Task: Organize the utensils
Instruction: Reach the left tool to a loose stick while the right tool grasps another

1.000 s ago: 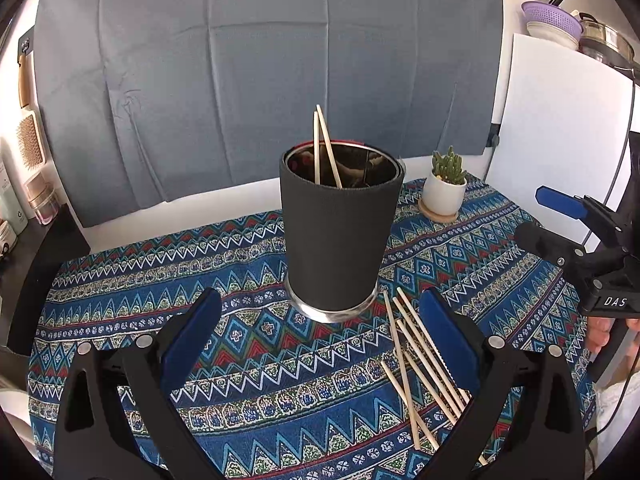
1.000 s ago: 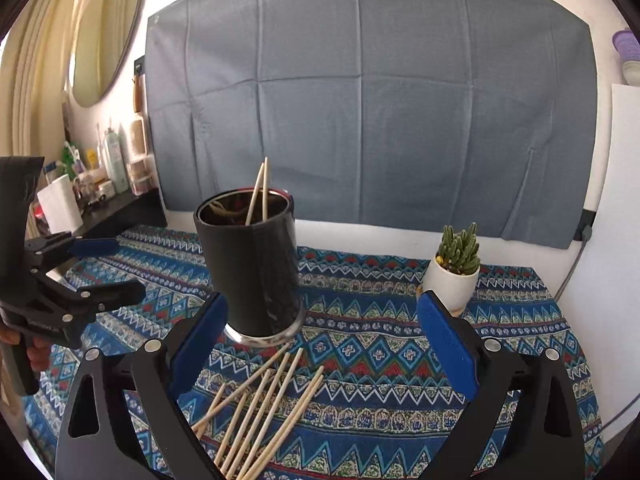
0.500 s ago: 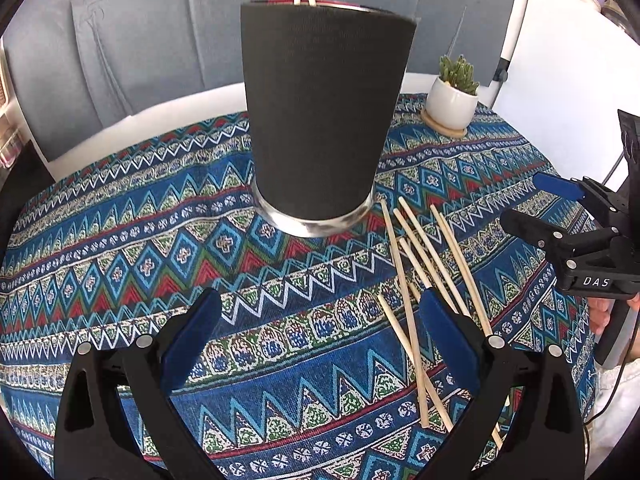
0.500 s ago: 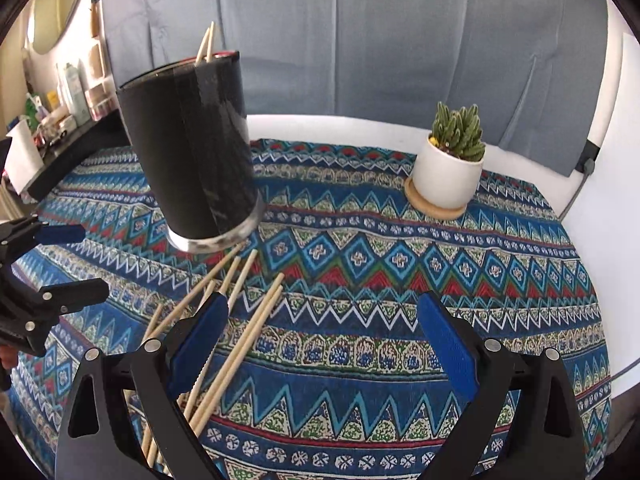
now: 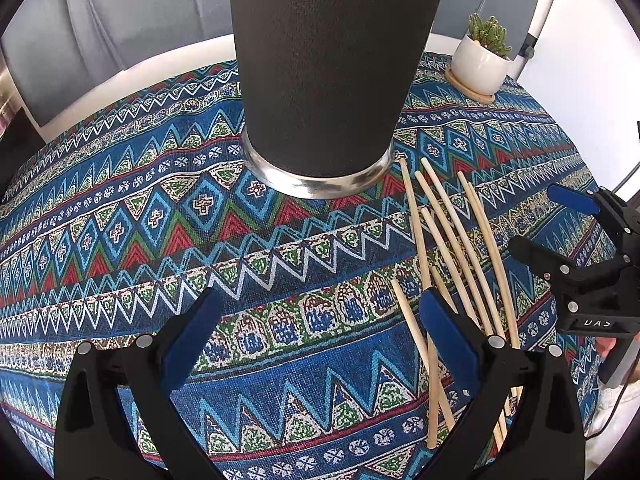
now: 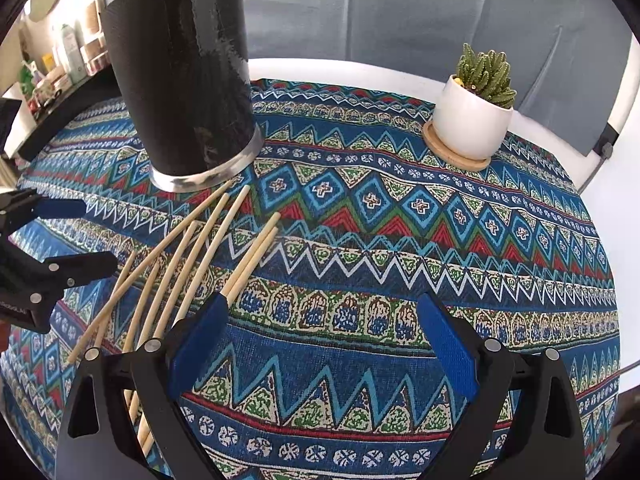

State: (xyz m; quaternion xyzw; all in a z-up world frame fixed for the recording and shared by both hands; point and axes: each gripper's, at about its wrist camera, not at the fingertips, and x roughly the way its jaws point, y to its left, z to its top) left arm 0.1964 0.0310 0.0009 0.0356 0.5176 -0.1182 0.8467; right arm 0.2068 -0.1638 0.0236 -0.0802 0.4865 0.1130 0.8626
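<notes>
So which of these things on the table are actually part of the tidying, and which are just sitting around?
Part of the job:
- loose wooden chopsticks lying on the cloth
- black holder cup
- left gripper and right gripper, both open

Just sitting around:
- potted cactus on its wooden coaster
- patterned tablecloth
</notes>
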